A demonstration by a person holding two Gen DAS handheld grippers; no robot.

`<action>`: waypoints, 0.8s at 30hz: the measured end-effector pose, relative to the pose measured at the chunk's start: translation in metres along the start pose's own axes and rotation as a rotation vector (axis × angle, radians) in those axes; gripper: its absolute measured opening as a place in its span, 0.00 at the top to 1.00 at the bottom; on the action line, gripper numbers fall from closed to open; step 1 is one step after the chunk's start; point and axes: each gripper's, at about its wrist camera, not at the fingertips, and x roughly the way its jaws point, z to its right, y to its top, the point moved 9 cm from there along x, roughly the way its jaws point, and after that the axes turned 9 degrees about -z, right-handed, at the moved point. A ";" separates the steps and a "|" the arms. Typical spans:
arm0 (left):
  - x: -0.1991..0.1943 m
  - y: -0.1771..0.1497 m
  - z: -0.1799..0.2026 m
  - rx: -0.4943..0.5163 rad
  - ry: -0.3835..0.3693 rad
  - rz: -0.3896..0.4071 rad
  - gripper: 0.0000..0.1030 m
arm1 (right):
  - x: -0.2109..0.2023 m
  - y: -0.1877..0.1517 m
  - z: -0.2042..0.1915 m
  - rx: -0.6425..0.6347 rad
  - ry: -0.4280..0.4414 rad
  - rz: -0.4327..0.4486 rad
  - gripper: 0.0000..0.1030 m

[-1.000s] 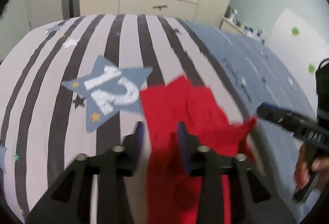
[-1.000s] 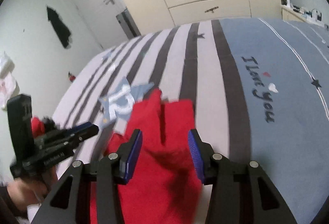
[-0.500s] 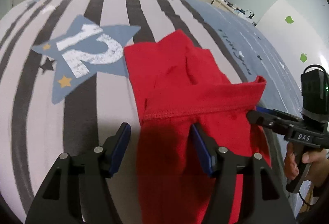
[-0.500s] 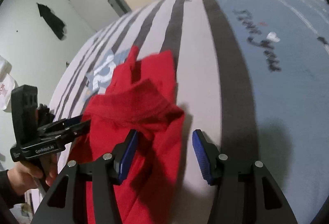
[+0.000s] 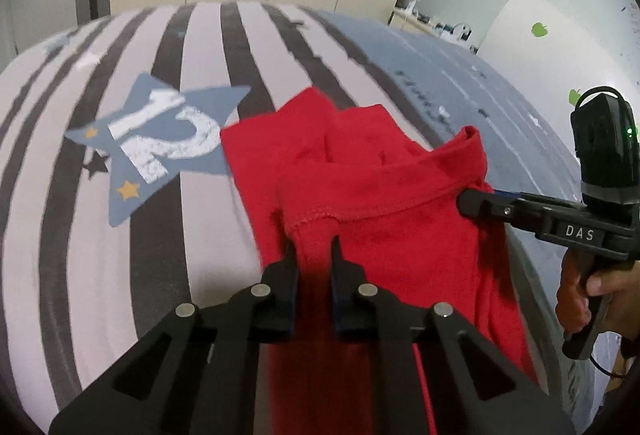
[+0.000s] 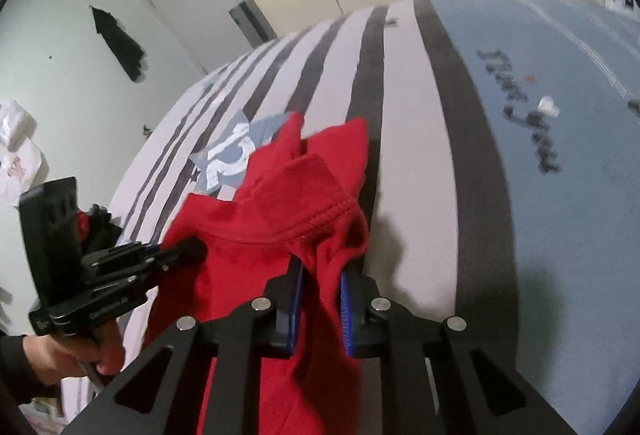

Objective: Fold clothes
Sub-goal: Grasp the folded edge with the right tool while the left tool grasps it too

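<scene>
Garment [image 5: 384,187], red, lies on the striped bed [image 5: 208,35] just right of the blue star [image 5: 160,139]. Its hemmed edge is pinched at both corners: left tool [image 5: 314,247] clamped shut on the cloth, right tool [image 6: 320,275] closing with cloth between the pads. Step: gripping the edge; next, I judge, lift both corners evenly and carry them over toward the far end. A second ago both tools gaped above the cloth.

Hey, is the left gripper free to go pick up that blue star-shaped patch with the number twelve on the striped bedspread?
Probably not. The left gripper is shut on the hemmed edge of the red garment, so it is occupied. Besides, the blue star looks printed flat into the striped bedspread, with nothing to lift.
</scene>
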 end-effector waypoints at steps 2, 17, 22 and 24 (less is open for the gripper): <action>-0.005 0.002 -0.002 -0.022 0.002 0.012 0.91 | -0.005 0.001 -0.005 -0.020 -0.016 0.003 0.87; -0.009 0.015 0.005 0.046 0.104 0.053 0.91 | -0.024 -0.003 -0.007 -0.084 -0.181 0.032 0.87; 0.002 0.031 -0.018 -0.019 0.141 0.047 0.92 | 0.001 0.019 -0.007 -0.053 -0.159 0.006 0.89; 0.000 0.044 -0.022 -0.036 0.140 0.067 0.92 | 0.007 0.033 -0.004 -0.031 -0.156 0.007 0.89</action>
